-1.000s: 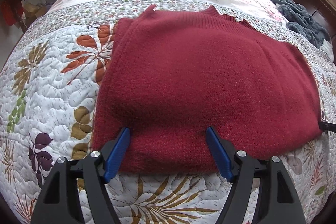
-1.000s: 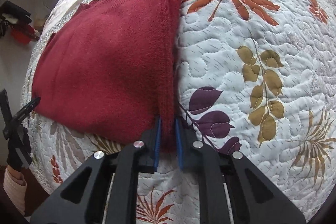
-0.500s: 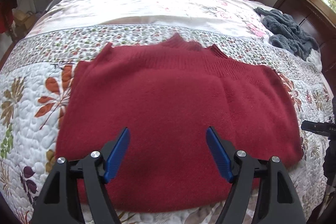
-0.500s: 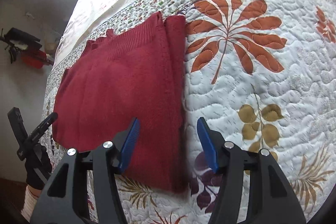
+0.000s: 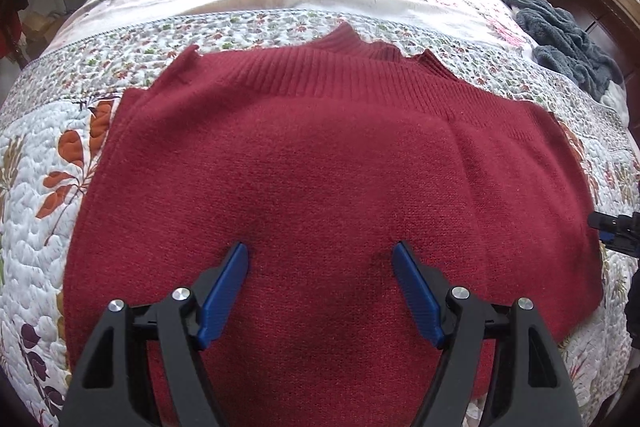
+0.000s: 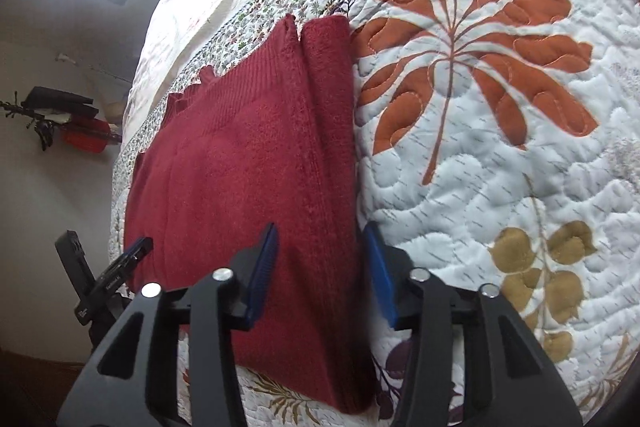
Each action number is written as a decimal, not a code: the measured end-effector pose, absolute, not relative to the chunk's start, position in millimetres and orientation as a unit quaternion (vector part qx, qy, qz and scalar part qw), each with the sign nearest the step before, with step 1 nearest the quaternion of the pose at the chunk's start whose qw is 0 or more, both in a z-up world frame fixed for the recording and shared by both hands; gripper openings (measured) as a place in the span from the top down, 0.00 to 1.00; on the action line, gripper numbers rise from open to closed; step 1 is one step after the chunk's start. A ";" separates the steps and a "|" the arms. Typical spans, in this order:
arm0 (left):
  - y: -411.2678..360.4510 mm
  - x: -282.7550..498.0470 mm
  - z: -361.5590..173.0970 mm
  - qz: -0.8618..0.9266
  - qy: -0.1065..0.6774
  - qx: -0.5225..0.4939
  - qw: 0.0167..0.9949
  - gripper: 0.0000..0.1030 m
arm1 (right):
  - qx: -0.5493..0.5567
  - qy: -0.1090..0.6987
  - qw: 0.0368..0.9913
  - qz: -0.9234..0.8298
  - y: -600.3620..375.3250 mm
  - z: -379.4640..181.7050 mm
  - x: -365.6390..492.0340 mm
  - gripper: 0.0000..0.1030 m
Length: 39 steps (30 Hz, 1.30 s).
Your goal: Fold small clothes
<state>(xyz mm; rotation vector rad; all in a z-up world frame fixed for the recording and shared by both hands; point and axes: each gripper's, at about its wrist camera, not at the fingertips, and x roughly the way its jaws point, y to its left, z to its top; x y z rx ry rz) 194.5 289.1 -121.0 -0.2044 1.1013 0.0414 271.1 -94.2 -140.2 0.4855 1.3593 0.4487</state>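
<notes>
both grippers found empty, jaws spread wide. left gripper (image 5: 320,287) poised over the near middle of the red sweater (image 5: 320,187), blue fingers (image 5: 224,295) hovering above the knit, contact not confirmed. right gripper (image 6: 320,267) straddling the right-hand folded edge of the red sweater (image 6: 240,187), one finger over the knit, the other over the quilt (image 6: 500,147). garment lying flat near the centre of the quilted bed, already folded into a rough rectangle, ribbed hem and collar toward the far side. judged soft, thick, light to moderate in weight, limp with no stiffness, fuzzy and not slippery, not fragile. best gripped at the doubled edge or corners, pinching all layers together; single-layer pinch likely to undo the fold. grey garment (image 5: 568,39) noted at far right, well apart.
</notes>
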 end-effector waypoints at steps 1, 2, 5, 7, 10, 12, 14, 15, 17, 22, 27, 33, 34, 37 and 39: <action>290.2 194.9 -121.1 0.019 0.523 -0.097 0.847 0.27 | 0.230 0.621 0.720 0.207 -92.3 -146.0 273.1 0.69; 291.1 195.3 -121.4 0.018 0.523 -0.098 0.846 0.27 | 0.230 0.621 0.721 0.205 -91.5 -148.3 273.5 0.70; 294.0 194.5 -123.1 0.015 0.523 -0.102 0.846 0.26 | 0.236 0.616 0.724 0.204 -90.7 -153.3 272.2 0.77; 294.2 195.3 -124.4 0.013 0.523 -0.101 0.846 0.26 | 0.248 0.612 0.723 0.204 -93.1 -156.0 270.9 0.79; 294.3 195.5 -125.1 0.013 0.523 -0.102 0.846 0.26 | 0.256 0.612 0.720 0.204 -97.5 -158.1 269.8 0.80; 294.0 195.1 -125.2 0.014 0.522 -0.102 0.846 0.25 | 0.253 0.613 0.720 0.202 -96.9 -157.8 269.9 0.80; 293.7 195.2 -125.5 0.013 0.522 -0.102 0.846 0.25 | 0.253 0.614 0.720 0.201 -97.7 -157.9 269.3 0.80; 293.7 195.2 -125.5 0.013 0.523 -0.102 0.846 0.25 | 0.255 0.614 0.720 0.200 -97.8 -158.0 269.3 0.80; 294.3 195.5 -126.1 0.011 0.523 -0.104 0.846 0.24 | 0.258 0.615 0.719 0.196 -96.5 -157.0 269.6 0.80; 300.3 194.2 -123.5 0.001 0.523 -0.121 0.844 0.24 | 0.223 0.607 0.738 0.193 -79.9 -121.4 266.7 0.85; 309.1 185.4 -111.5 -0.001 0.516 -0.142 0.844 0.24 | 0.169 0.578 0.763 0.235 -34.0 -67.5 265.9 0.85; 323.2 174.8 -96.5 0.000 0.504 -0.153 0.850 0.24 | 0.100 0.563 0.772 0.278 37.3 -33.3 262.9 0.85; 324.9 173.9 -94.5 0.000 0.502 -0.155 0.851 0.24 | 0.089 0.565 0.770 0.282 49.3 -32.5 261.8 0.85; 332.0 170.9 -89.7 0.001 0.497 -0.161 0.853 0.24 | 0.064 0.572 0.764 0.292 78.9 -37.1 258.3 0.85; 335.8 169.5 -88.1 0.001 0.494 -0.167 0.853 0.24 | 0.060 0.578 0.756 0.300 94.3 -43.3 257.1 0.85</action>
